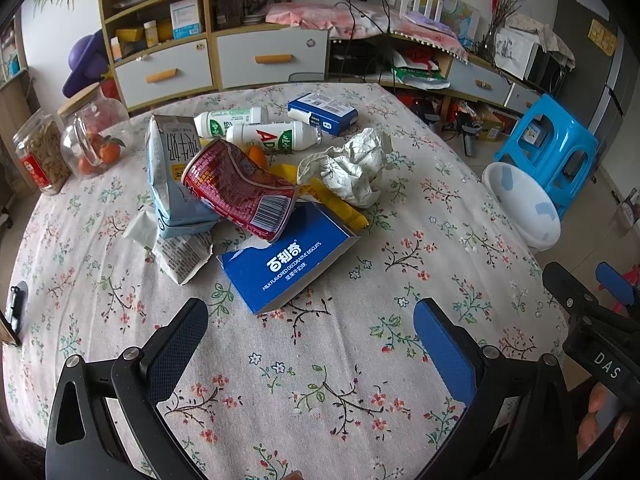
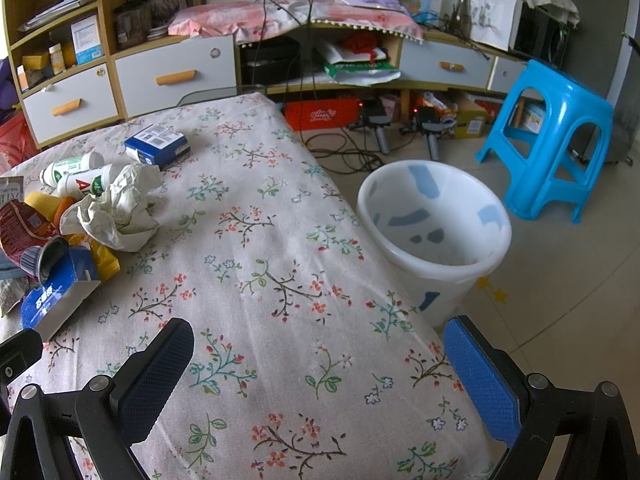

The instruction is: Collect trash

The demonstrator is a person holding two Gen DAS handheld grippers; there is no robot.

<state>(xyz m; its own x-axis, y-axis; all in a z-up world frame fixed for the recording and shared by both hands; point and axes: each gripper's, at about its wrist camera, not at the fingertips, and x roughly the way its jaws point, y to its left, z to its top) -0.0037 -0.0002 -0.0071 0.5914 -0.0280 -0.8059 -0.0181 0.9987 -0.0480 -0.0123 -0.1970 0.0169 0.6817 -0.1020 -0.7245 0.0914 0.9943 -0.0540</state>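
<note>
Currently we hold both grippers wide open and empty above the surface [image 1: 460, 240]. The left gripper [image 1: 312, 336] faces the trash pile directly; the blue biscuit box [image 1: 288, 260] lies just ahead of its fingertips, long axis running diagonally from near-left to far-right. Behind it rest the crushed red can [image 1: 240, 188], the milk carton [image 1: 168, 176] and the crumpled paper [image 1: 352, 168]. The right gripper [image 2: 320, 364] sits farther from the pile, which lies to its left, with the white bin [image 2: 436, 232] on the floor ahead and right. We judge the left gripper nearer for the first pick.
</note>
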